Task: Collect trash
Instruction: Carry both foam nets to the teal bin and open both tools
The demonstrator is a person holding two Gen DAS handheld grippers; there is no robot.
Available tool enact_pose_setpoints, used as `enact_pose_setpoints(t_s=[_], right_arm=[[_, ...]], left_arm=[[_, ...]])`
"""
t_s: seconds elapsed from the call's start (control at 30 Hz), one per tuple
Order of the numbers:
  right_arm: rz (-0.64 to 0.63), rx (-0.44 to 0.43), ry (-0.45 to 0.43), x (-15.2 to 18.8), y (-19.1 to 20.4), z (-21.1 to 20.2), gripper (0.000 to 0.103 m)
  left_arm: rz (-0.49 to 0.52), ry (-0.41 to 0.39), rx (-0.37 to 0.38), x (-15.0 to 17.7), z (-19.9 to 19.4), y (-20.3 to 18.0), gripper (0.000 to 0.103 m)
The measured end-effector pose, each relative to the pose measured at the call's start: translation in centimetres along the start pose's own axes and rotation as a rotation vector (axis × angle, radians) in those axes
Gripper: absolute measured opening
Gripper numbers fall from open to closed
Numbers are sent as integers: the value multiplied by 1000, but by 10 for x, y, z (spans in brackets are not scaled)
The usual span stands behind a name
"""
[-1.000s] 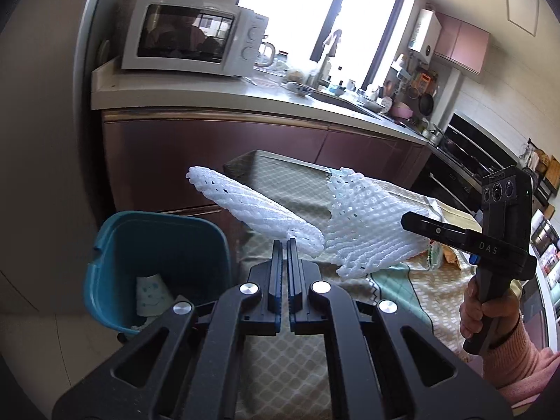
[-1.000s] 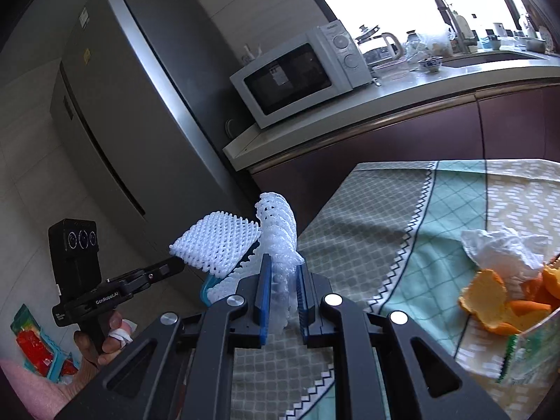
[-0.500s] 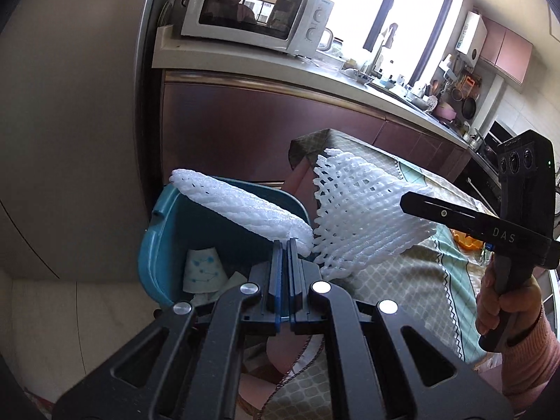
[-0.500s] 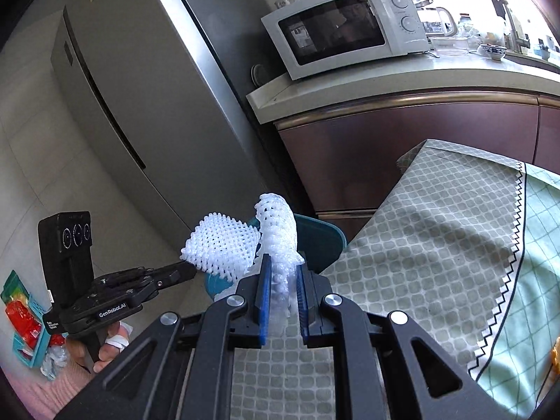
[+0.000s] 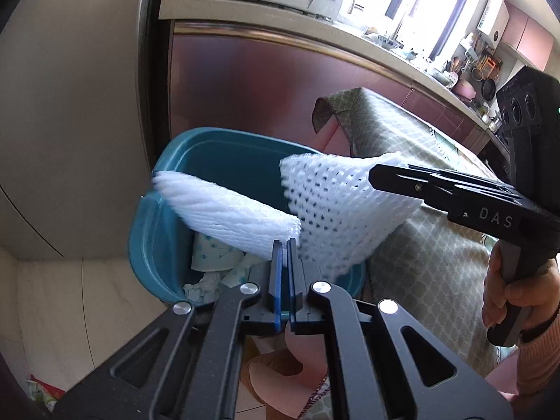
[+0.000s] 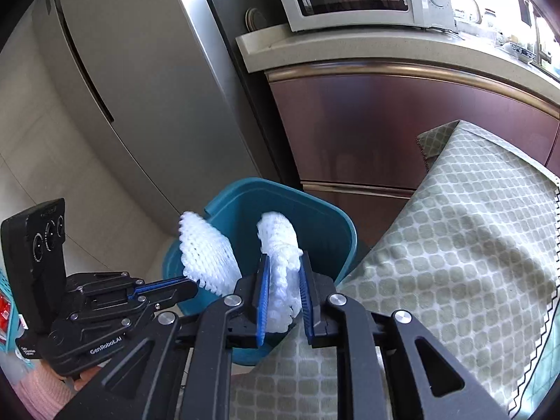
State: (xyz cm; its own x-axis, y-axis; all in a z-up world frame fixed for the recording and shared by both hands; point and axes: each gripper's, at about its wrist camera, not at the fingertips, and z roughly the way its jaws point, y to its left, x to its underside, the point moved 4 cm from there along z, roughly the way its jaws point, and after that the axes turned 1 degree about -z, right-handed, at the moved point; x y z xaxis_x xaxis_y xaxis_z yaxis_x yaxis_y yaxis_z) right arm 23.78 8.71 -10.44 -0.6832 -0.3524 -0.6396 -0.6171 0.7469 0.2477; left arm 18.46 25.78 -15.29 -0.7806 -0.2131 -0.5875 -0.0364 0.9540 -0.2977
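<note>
Each pinching a foam net, the left claw [image 5: 284, 245] and right claw [image 6: 284, 273] hover above the bin [image 5: 224, 147]; a light net could drift past its rim.

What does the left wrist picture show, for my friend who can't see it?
Two grippers each hold a white foam net above a teal trash bin: the left gripper pinches one, the right gripper the other.
</note>
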Motion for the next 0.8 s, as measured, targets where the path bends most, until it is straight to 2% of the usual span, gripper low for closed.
enact_pose_setpoints(t_s=[0.07, 0.13, 0.27, 0.53, 0.73, 0.8], right_arm=[[5, -6, 5, 0, 0, 2, 18], [9, -5, -1, 0, -1, 3, 28], [18, -7, -24, -2, -4, -3, 32], [38, -44, -78, 10, -14, -38, 33], [54, -70, -143, 28, -26, -85, 35], [63, -68, -173, 36, -31, -103, 36]], left_arm=[[-12, 20, -8, 2, 8, 3, 4], [-21, 36, -9, 4, 15, 2, 4], [-39, 38, -7, 5, 21, 4, 5], [-12, -28, 18, -2, 4, -16, 14], [54, -101, 58, -6, -21, -51, 27], [75, -117, 75, -7, -27, -66, 28]])
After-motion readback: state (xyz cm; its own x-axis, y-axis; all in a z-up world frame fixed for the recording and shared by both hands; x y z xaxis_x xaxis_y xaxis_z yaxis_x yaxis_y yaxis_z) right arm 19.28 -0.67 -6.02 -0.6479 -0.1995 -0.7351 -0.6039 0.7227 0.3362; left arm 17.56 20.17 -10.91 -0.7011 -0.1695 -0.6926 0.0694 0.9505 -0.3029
